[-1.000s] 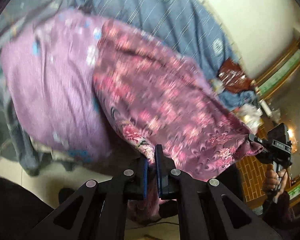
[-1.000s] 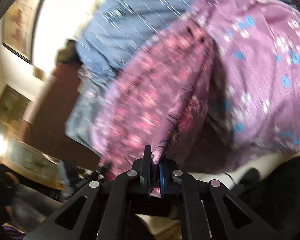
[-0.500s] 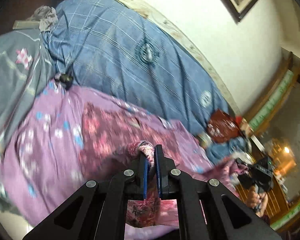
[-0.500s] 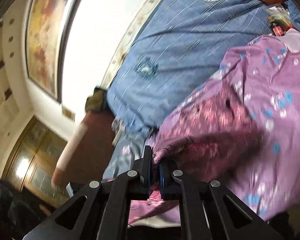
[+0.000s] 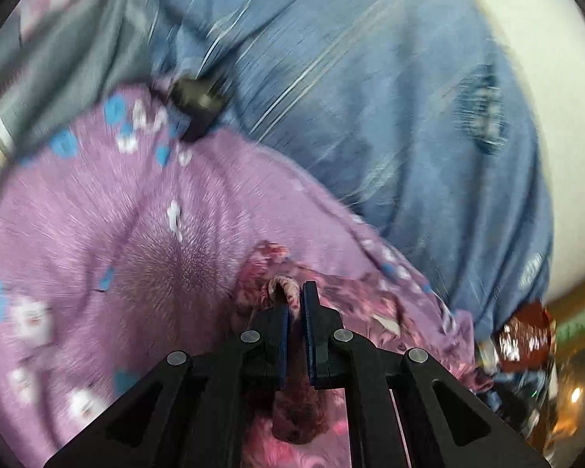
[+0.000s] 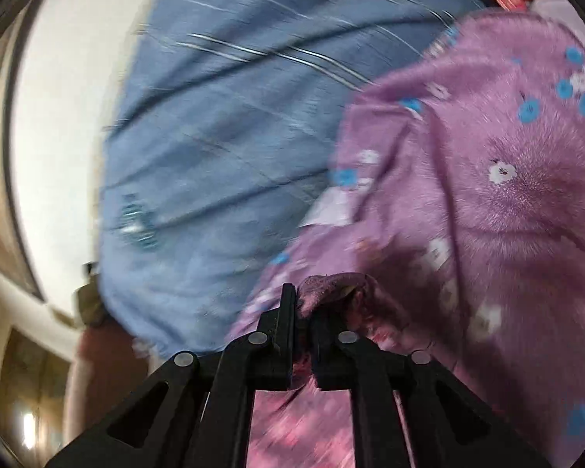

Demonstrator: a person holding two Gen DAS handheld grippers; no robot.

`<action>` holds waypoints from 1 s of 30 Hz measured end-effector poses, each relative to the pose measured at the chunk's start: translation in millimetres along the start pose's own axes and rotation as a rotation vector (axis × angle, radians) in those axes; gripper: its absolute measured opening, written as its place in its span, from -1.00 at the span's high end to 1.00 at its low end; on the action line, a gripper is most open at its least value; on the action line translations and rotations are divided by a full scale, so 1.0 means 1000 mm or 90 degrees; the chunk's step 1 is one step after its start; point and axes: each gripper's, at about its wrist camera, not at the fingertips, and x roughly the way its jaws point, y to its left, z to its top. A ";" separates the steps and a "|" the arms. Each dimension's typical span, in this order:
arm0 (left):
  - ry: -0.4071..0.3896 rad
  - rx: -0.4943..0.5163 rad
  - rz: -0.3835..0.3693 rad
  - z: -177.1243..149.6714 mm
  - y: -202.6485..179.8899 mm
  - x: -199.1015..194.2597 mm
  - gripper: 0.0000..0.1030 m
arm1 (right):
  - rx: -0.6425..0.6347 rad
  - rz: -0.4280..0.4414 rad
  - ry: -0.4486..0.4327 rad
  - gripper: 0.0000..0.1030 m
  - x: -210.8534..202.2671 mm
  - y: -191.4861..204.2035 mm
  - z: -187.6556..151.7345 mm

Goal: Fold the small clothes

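A dark pink floral garment [image 5: 355, 300] is pinched at its edge in my left gripper [image 5: 295, 304], which is shut on it. The same garment [image 6: 331, 292] is also pinched in my right gripper [image 6: 302, 304], shut on another edge. Most of the garment hangs below the fingers and is hidden. Both grippers are low over a light purple cloth with blue and white flowers [image 5: 117, 241], which also shows in the right wrist view [image 6: 487, 179]. Both views are motion-blurred.
A blue striped bedcover [image 5: 370, 97] spreads behind the purple cloth, also seen in the right wrist view [image 6: 222, 136]. A small dark object [image 5: 197, 103] lies at the purple cloth's far edge. A reddish packet [image 5: 524, 337] sits at the right. A white wall [image 6: 58, 117] lies beyond.
Both grippers have swung forward and down over the purple cloth, carrying the floral garment. The garment, spread wide a second ago, now is bunched below the fingers.
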 end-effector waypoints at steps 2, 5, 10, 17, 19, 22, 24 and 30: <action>0.004 -0.009 0.007 0.001 0.000 0.017 0.81 | 0.022 -0.022 0.011 0.41 0.014 -0.012 0.005; -0.006 0.007 0.014 0.013 -0.010 0.019 0.57 | -0.023 0.001 -0.053 -0.20 -0.001 -0.001 0.011; -0.184 0.006 0.055 0.018 -0.034 -0.030 -0.15 | -0.108 0.030 -0.076 -0.31 -0.024 0.021 0.003; -0.103 0.102 0.122 -0.067 -0.086 -0.036 -0.15 | -0.367 -0.010 0.212 0.50 0.037 0.093 -0.100; -0.016 0.168 0.163 -0.087 -0.097 -0.014 -0.12 | -0.406 -0.019 0.271 0.50 0.060 0.105 -0.130; 0.027 0.184 0.176 -0.089 -0.097 -0.004 -0.12 | -0.427 -0.061 0.332 0.50 0.095 0.111 -0.156; 0.044 0.168 0.182 -0.078 -0.089 0.005 -0.12 | -0.426 -0.095 0.343 0.50 0.126 0.114 -0.162; 0.005 0.169 0.203 -0.042 -0.079 0.027 -0.12 | -0.335 -0.106 0.174 0.43 0.184 0.127 -0.096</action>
